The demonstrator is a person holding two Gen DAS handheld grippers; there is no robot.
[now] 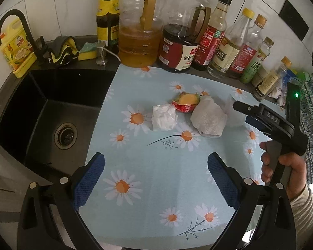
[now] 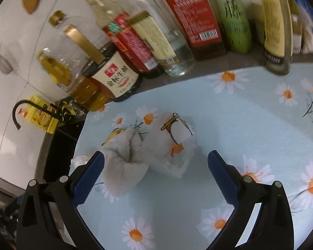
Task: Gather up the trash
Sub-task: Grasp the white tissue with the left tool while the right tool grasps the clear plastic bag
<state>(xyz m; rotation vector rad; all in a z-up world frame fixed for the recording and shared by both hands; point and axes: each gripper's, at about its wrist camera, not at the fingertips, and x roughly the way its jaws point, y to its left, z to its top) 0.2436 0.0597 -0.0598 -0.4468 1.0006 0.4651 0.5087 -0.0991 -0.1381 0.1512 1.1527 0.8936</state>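
Trash lies on a blue daisy-print mat (image 1: 156, 177): a crumpled white tissue (image 1: 163, 117), a red and yellow wrapper (image 1: 185, 103), a grey-white paper towel wad (image 1: 208, 118) and a clear plastic wrapper (image 1: 234, 114). My left gripper (image 1: 156, 179) is open and empty, well short of them. My right gripper (image 2: 156, 175) is open and empty, just before the paper towel wad (image 2: 125, 162) and the clear plastic wrapper with a penguin label (image 2: 177, 143). It also shows in the left wrist view (image 1: 240, 106), held by a hand.
A black sink (image 1: 52, 125) with a black tap (image 1: 12, 27) lies left of the mat. A row of oil and sauce bottles (image 1: 177, 41) stands along the back wall. A yellow detergent bottle (image 1: 16, 50) and sponges (image 1: 85, 52) sit behind the sink.
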